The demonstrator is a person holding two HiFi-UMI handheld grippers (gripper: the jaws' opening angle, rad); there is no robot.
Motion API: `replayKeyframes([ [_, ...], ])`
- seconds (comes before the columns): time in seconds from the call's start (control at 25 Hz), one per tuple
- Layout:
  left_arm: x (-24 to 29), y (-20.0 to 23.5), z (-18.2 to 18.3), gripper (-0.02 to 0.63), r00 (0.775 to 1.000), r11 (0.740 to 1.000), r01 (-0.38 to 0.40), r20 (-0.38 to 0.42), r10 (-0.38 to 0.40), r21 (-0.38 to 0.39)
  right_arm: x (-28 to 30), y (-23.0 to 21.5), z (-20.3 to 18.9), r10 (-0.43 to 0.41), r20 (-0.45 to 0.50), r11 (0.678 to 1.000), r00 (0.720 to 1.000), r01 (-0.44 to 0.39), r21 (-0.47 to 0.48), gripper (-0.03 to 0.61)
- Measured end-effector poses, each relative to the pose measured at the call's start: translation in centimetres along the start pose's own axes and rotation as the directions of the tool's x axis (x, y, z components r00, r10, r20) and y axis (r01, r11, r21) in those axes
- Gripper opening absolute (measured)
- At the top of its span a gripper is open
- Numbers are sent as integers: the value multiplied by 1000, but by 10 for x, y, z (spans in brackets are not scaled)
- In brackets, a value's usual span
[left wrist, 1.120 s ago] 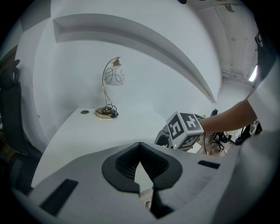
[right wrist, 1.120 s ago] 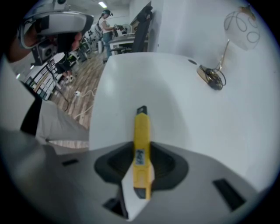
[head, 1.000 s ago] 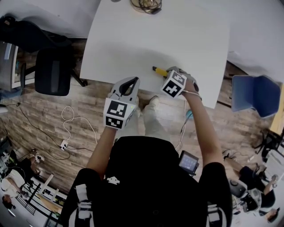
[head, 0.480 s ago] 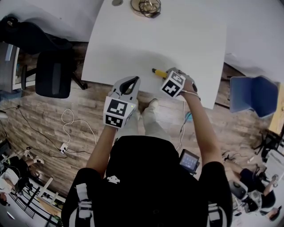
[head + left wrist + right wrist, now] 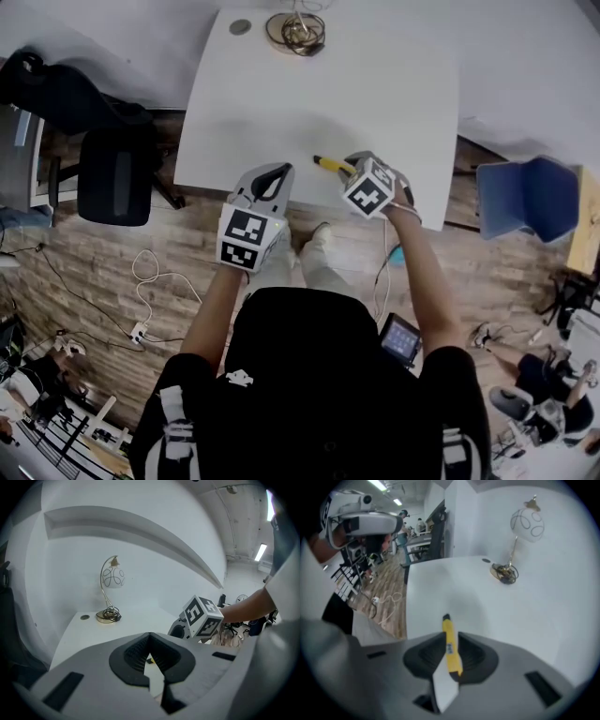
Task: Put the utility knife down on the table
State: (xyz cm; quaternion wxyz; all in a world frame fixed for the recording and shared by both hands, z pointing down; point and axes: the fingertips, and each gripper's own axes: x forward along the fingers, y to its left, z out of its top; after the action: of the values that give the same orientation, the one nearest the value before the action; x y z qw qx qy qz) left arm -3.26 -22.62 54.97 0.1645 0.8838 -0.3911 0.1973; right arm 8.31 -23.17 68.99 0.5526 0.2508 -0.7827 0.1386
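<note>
Slim yellow utility knife [image 5: 450,648], dark tip, small blue label, lies on white table [image 5: 375,84] between right gripper [image 5: 451,635] jaws, which are closing but not pinching it. Left gripper [image 5: 150,637] jaws pressed together.

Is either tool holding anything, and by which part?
Nothing is held. The utility knife lies on the table, untouched, between the closing jaws of the right tool; the left tool is shut, empty.

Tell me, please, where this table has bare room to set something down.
The table is bare across its middle, between the lamp at the far edge and the utility knife near the front. Only the lamp's spot is crowded.
</note>
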Motion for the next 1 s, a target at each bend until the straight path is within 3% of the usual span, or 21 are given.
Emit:
replayKeyframes([
  [0.24, -5, -10, 28, 15, 999, 999, 8, 42, -10, 42, -49, -7, 14, -77, 163, 992, 984, 59, 114, 61],
  [0.48, -9, -15, 61, 15, 995, 996, 7, 101, -16, 88, -107, -26, 31, -191, 302, 967, 934, 126, 221, 41],
  [0.72, -19, -22, 91, 15, 988, 990, 0, 150, -21, 142, -169, -42, 46, -330, 428, 925, 841, 197, 326, 35],
  [1.0, -35, -35, 128, 15, 973, 982, -11, 227, -33, 188, -238, -53, 54, -472, 529, 862, 706, 242, 446, 34],
])
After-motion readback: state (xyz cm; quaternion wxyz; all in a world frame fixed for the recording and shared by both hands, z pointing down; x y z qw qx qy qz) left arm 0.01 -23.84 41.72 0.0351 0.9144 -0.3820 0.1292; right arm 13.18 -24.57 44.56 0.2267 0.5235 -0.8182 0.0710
